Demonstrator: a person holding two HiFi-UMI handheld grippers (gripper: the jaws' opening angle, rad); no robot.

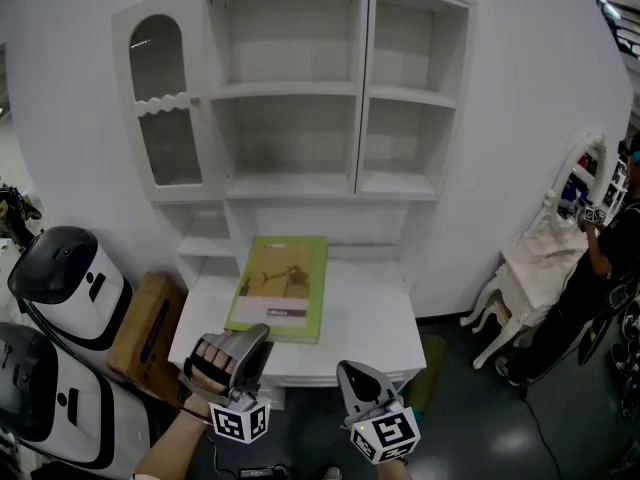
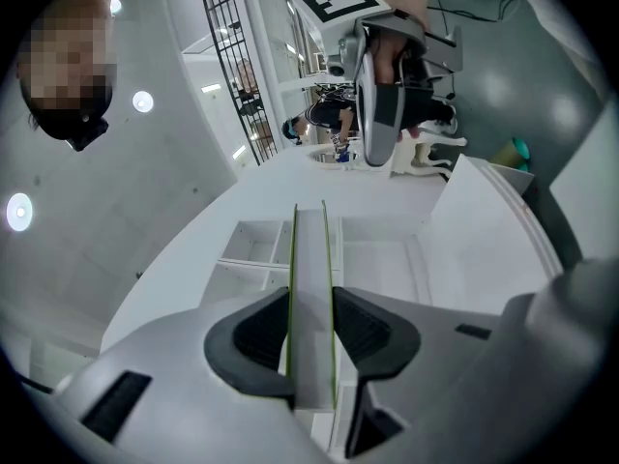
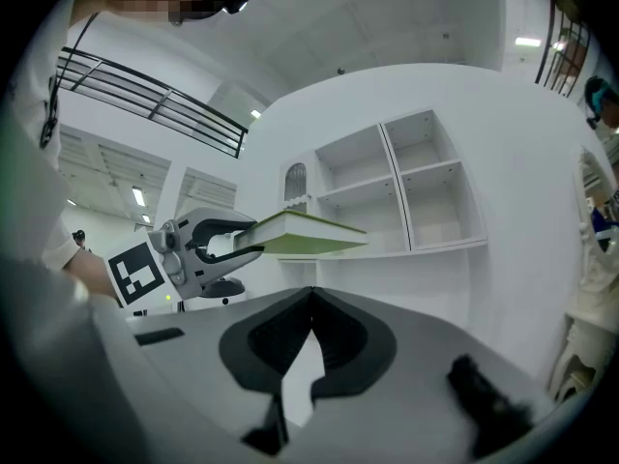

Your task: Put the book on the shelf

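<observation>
A green-covered book [image 1: 280,286] hangs level, just above the white desk [image 1: 365,318]. My left gripper [image 1: 258,336] is shut on its near edge. In the left gripper view the book's page edge [image 2: 311,288] runs straight out between the dark pads [image 2: 259,334], which press on both covers. My right gripper [image 1: 355,373] is at the desk's front edge, right of the book. It is shut with nothing in it, its tips meeting [image 3: 311,298]. The right gripper view shows the book [image 3: 305,230] held flat by the left gripper [image 3: 218,245]. Behind stands the white shelf unit [image 1: 290,90] with open compartments.
Two white rounded machines [image 1: 65,278] and a cardboard box [image 1: 145,323] stand left of the desk. To the right is a white ornate chair [image 1: 530,268], with a person [image 1: 600,258] beside it. The shelf unit's left bay has an arched glass door [image 1: 160,108].
</observation>
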